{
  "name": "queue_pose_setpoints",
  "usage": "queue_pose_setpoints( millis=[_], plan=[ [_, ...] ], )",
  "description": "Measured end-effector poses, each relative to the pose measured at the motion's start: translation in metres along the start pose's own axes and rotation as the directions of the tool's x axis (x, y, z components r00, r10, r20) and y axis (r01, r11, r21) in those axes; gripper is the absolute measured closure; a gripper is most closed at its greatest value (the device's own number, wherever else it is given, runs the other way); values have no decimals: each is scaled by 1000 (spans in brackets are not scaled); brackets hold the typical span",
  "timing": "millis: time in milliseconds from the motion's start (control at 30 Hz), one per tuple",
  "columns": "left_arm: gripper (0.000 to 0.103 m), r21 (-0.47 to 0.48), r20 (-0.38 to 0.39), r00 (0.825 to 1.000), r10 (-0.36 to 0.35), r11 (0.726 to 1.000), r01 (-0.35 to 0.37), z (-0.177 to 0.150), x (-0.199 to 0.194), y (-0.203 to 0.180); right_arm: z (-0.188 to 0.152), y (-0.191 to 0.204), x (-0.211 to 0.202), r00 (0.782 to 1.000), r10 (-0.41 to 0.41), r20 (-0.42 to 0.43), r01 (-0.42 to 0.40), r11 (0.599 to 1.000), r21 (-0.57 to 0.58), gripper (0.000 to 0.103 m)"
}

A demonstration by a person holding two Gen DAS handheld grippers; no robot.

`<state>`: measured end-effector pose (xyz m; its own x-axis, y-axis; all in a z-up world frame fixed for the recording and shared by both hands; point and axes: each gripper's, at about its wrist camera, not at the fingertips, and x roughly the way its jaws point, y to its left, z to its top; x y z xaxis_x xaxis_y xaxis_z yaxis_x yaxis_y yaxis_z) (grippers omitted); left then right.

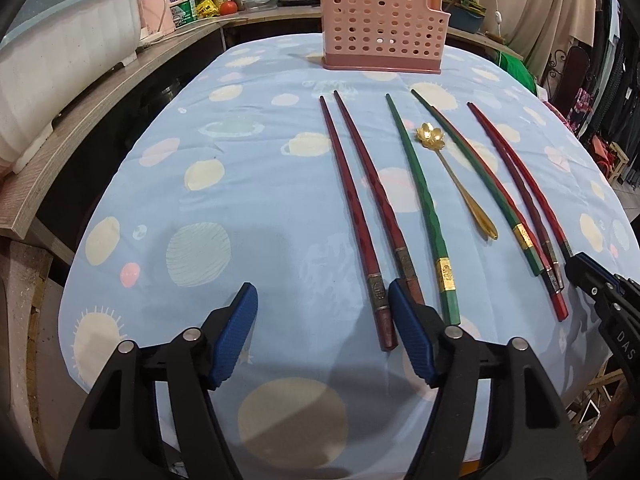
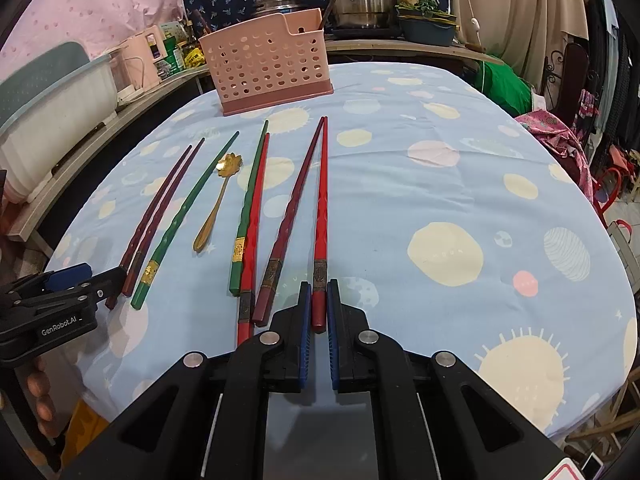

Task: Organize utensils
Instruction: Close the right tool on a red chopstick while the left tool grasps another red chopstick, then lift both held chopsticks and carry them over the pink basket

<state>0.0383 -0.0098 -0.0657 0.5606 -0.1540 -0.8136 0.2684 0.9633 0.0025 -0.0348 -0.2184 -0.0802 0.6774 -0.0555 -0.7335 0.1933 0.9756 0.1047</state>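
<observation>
Red lacquer is what the right gripper (image 2: 319, 312) has clenched: its blue pads pinch the thick end of the rightmost red chopstick (image 2: 321, 216), which lies on the blue patterned tablecloth (image 2: 440, 168) near the table's near edge, its tip pointing toward the far edge. Just to its left a darker maroon chopstick (image 2: 292, 216) converges with it at the tips. Whether the held stick has left the cloth cannot be told.

The left gripper (image 1: 324, 312) is released, with nothing between its pads. It hangs over the handle ends of the two dark red chopsticks (image 1: 348, 200) at the left of the row; its right pad sits just at those ends, while the opening itself is mostly over bare cloth. Between the two grippers lie two green chopsticks (image 1: 416, 184), a gold spoon (image 1: 456, 180) with a flower-shaped bowl, and more red sticks.

The pink perforated holder (image 2: 266, 64) stands upright near the far edge, apparently empty.

To do this step well, I judge the right hand should lift the stick straight up before swinging it, so the tip clears its maroon neighbour. Then tip it vertical over the holder and lower it tip-first. The grip is far from the stick's middle, so a firm pinch and a slow turn should stop it drooping.
</observation>
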Motion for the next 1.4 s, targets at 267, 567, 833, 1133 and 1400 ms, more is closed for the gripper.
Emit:
queue_pose_setpoints(
  millis=[267, 567, 833, 1133, 1400],
  plan=[
    [71, 24, 9, 1000, -8, 1000, 8, 1, -2, -2, 0, 0, -1, 1000, 4, 0, -4, 1000, -3, 97],
    [96, -26, -17, 999, -49, 999, 48, 5, -6, 9, 5, -7, -9, 1000, 6, 12, -6, 1000, 22, 96],
    [96, -51, 33, 997, -69, 996, 70, 23, -31, 17, 29, -14, -37, 997, 16, 79, -20, 999, 48, 96],
    [96, -57, 119, 990, -71, 995, 78, 66, -65, 29, 70, -24, -70, 983, 30, 182, -45, 996, 79, 96],
    [96, -79, 207, 976, -66, 993, 84, 114, -90, 40, 118, -30, -97, 951, 24, 308, -48, 997, 68, 96]
  ],
)
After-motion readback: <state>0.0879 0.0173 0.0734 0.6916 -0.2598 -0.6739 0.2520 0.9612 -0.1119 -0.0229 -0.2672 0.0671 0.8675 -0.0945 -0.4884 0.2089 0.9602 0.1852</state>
